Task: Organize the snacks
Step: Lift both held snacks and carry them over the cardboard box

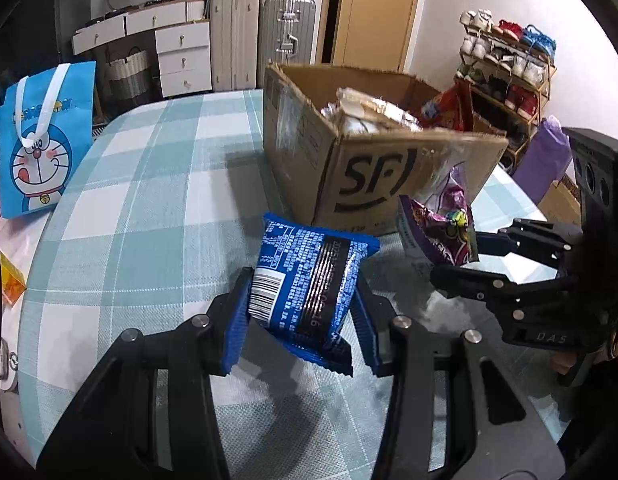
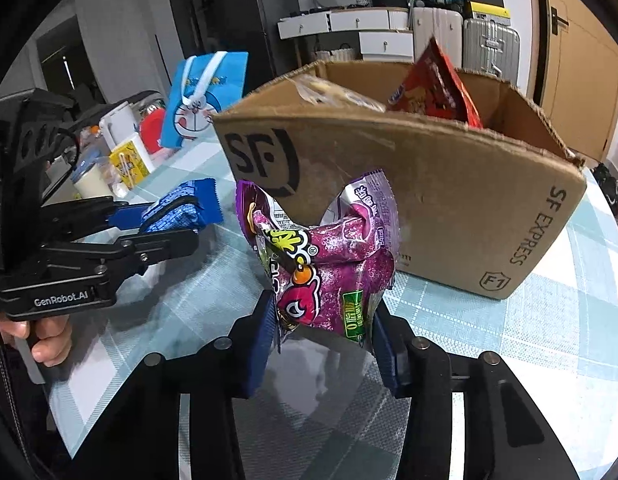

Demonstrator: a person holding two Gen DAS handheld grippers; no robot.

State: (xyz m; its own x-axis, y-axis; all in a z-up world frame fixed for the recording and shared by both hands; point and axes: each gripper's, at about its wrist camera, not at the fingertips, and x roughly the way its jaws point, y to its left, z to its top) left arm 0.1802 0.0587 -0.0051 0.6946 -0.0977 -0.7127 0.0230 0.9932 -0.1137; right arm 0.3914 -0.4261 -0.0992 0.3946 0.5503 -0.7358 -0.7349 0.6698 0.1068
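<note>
My left gripper (image 1: 303, 312) is shut on a blue snack packet (image 1: 309, 280), held just above the checked tablecloth (image 1: 149, 208). A purple candy bag (image 2: 329, 264) is pinched between the pads of my right gripper (image 2: 323, 332), lifted off the table. Both grippers sit in front of an open SF cardboard box (image 1: 369, 176) that holds a red snack bag (image 2: 437, 88) and silvery packets (image 1: 365, 112). In the left wrist view the right gripper (image 1: 453, 256) with the purple bag (image 1: 445, 232) is at the right. In the right wrist view the left gripper (image 2: 169, 224) shows at the left with the blue packet (image 2: 181, 208).
A blue cartoon gift bag (image 1: 41, 140) stands at the table's far left, with a yellow box (image 2: 129, 164), a jar (image 2: 93, 180) and a white jug (image 2: 117, 120) near it. Suitcases (image 1: 261, 36), white drawers (image 1: 181, 52) and a shoe rack (image 1: 509, 68) are behind the table.
</note>
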